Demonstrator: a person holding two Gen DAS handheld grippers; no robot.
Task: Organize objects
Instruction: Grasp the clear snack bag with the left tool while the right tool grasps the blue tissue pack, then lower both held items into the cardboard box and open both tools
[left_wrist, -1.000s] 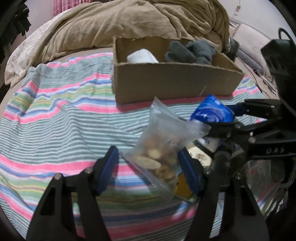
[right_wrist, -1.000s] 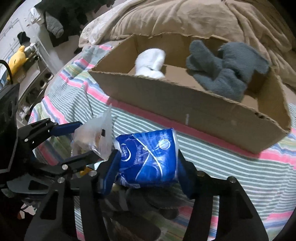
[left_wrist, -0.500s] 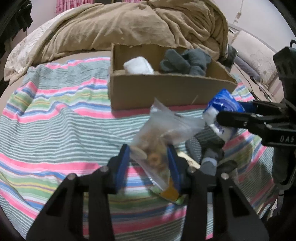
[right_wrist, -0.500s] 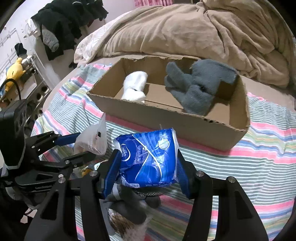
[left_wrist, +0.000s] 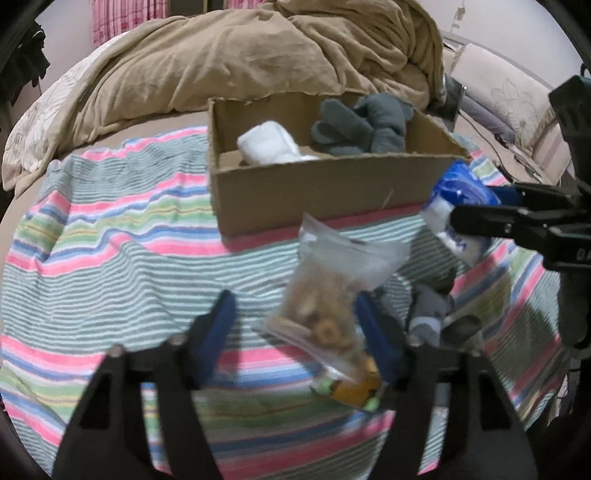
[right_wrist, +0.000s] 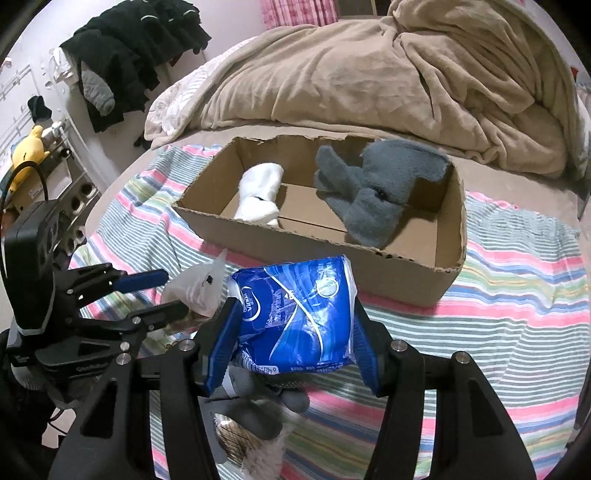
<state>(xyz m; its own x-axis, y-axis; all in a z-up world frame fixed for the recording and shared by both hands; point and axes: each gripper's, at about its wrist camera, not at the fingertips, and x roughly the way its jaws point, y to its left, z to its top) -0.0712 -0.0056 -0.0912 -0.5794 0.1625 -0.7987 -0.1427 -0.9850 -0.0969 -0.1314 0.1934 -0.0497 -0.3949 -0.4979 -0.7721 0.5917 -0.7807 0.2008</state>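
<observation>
A cardboard box (left_wrist: 325, 192) (right_wrist: 406, 273) stands on the striped bedspread and holds a white sock roll (left_wrist: 266, 144) (right_wrist: 258, 195) and a grey cloth (left_wrist: 365, 125) (right_wrist: 373, 192). My right gripper (right_wrist: 291, 325) is shut on a blue plastic pack (right_wrist: 295, 317) (left_wrist: 458, 206), held above the bed in front of the box. My left gripper (left_wrist: 295, 332) is open; a clear bag of snacks (left_wrist: 328, 302) (right_wrist: 199, 291) leans against its right finger, blurred.
Below the grippers lie a grey sock (left_wrist: 428, 310) (right_wrist: 255, 398) and an orange-green packet (left_wrist: 354, 391). A tan blanket (left_wrist: 258, 59) is heaped behind the box. Dark clothes (right_wrist: 136, 55) hang at the left, with a shelf (right_wrist: 55, 173) beside the bed.
Both grippers rose and drew back from the box. My left gripper, shut on the snack bag half a second ago, has opened wide; the bag sags to the right. The right keeps the blue pack.
</observation>
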